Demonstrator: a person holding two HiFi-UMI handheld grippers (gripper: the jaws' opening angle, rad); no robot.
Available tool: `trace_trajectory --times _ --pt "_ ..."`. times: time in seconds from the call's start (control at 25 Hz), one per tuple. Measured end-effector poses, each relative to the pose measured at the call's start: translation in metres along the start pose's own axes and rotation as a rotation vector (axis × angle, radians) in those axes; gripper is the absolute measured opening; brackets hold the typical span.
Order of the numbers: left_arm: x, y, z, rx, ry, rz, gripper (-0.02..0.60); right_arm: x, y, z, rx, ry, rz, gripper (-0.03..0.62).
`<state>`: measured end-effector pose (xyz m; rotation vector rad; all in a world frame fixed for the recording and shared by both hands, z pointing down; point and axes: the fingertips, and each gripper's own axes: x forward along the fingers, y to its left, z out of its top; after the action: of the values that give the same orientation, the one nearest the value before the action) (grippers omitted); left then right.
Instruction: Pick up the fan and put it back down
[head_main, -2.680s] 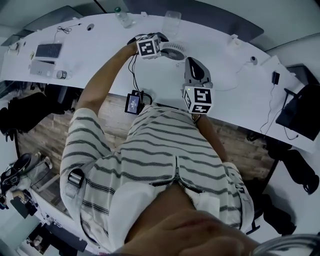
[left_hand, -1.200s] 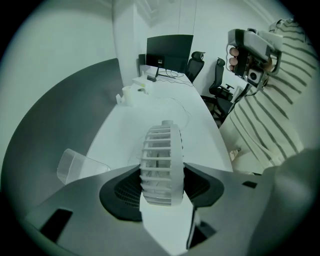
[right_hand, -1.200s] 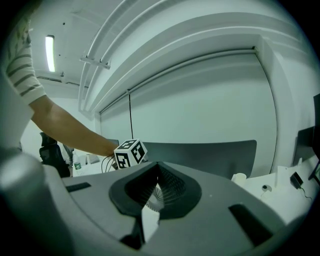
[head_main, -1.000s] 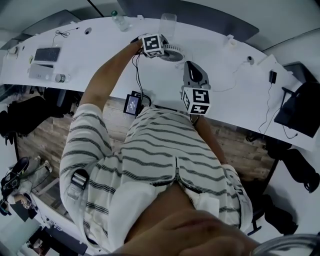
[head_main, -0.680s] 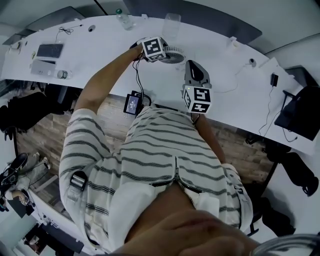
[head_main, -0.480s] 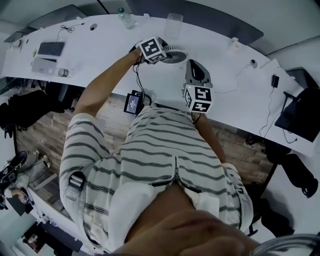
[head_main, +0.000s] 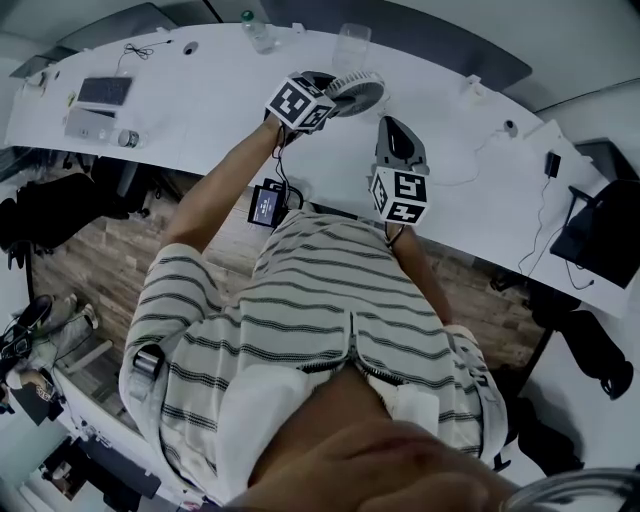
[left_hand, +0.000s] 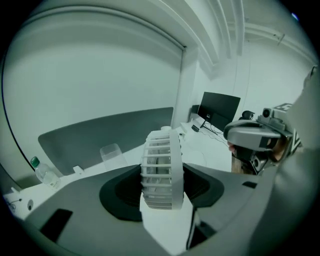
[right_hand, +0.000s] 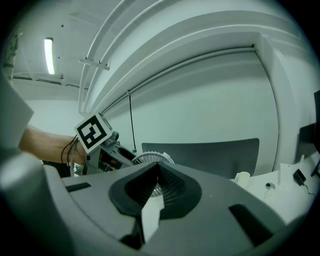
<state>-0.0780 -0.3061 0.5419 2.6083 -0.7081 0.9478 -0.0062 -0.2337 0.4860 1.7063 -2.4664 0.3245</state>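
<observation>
A small white round fan (head_main: 356, 91) with a slatted grille hangs tilted above the white desk (head_main: 200, 115), between the pads of my left gripper (head_main: 335, 97). In the left gripper view the fan (left_hand: 161, 167) stands edge-on, and the left gripper (left_hand: 161, 187) is shut on its two faces. My right gripper (head_main: 393, 127) hovers nearer the desk's front edge, apart from the fan, its jaws together with nothing in them. The right gripper view shows the fan (right_hand: 150, 158) and the left gripper (right_hand: 107, 152) past its own jaws (right_hand: 152, 200).
A clear cup (head_main: 352, 42) and a water bottle (head_main: 256, 32) stand at the desk's far edge behind the fan. A tablet (head_main: 105, 90) lies far left. Cables and a small white device (head_main: 510, 127) lie to the right. A black monitor (left_hand: 220, 111) stands further along.
My left gripper has risen off the desk with the fan in it and has rolled, so the fan now hangs tilted. The right gripper has kept still.
</observation>
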Motion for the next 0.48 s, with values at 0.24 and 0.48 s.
trace_trajectory --times 0.24,0.48 --pt "-0.015 -0.001 0.013 -0.090 -0.126 0.081 0.232 0.000 0.001 0.001 0.003 -0.007 -0.004 0.012" --pt "-0.028 -0.007 0.023 -0.146 -0.222 0.159 0.232 -0.001 -0.003 0.008 0.022 -0.031 -0.015 0.012"
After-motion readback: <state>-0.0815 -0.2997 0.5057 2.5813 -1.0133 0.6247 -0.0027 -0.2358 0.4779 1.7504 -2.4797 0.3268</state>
